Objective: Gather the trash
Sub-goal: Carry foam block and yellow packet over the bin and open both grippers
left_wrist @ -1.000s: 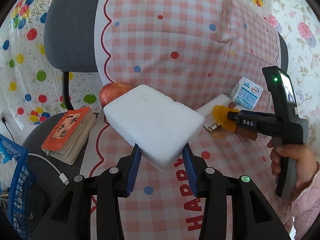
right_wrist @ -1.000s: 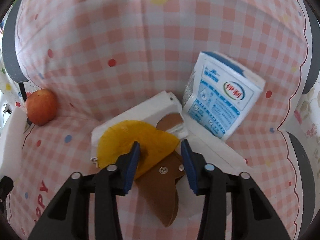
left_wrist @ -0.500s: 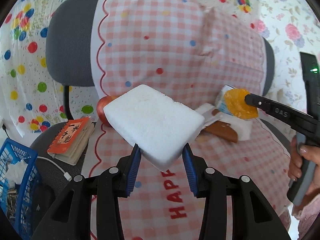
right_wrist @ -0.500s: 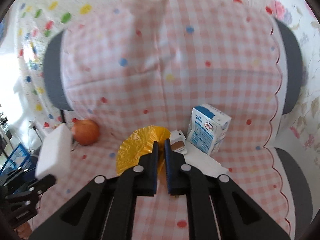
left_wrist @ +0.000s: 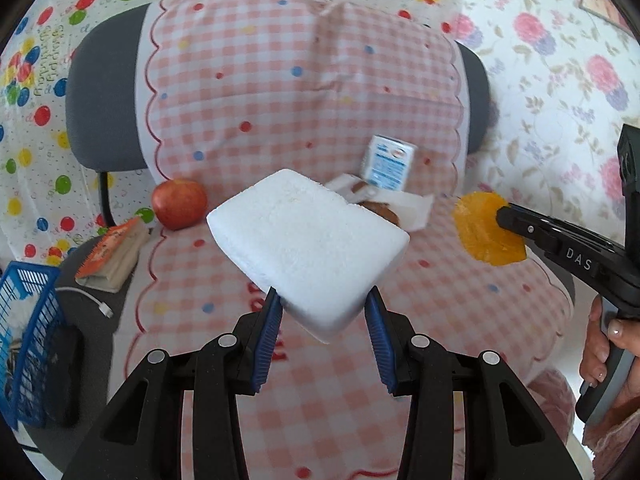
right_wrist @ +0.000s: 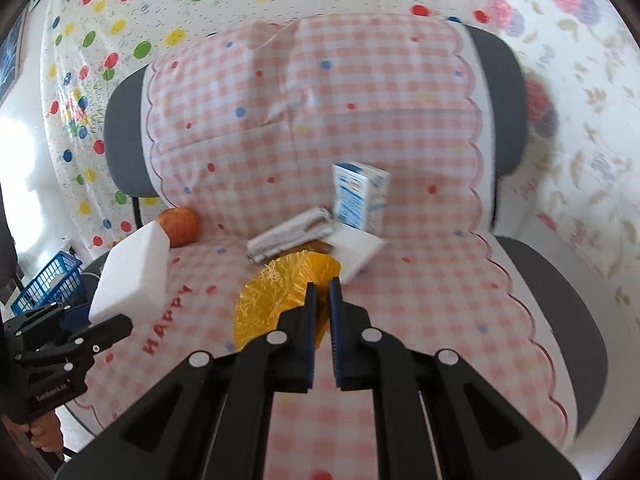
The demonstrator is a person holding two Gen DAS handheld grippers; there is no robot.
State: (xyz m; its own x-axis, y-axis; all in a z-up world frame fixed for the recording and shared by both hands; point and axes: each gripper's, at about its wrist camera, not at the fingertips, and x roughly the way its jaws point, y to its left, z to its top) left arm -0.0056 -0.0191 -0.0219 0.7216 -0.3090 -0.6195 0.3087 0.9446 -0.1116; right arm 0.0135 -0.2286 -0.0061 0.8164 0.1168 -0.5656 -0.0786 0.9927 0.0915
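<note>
While the left gripper (left_wrist: 324, 312) reaches up from the bottom of its frame with blue pads (left_wrist: 267, 340) pinching a white foam block (left_wrist: 308, 248) held tilted in mid-air, the right gripper (right_wrist: 323, 296) is pressed together on a yellow wrapper (right_wrist: 276, 296) at frame centre. Entering the left view from the right edge, it is gripped by a hand (left_wrist: 600, 344) at lower right. Beyond, on the checked cloth (left_wrist: 280, 92) over the chair, sit an apple (left_wrist: 179, 204), a carton (left_wrist: 390, 164) and white scraps (right_wrist: 288, 236), with a blue basket (left_wrist: 24, 344) at far left.
</note>
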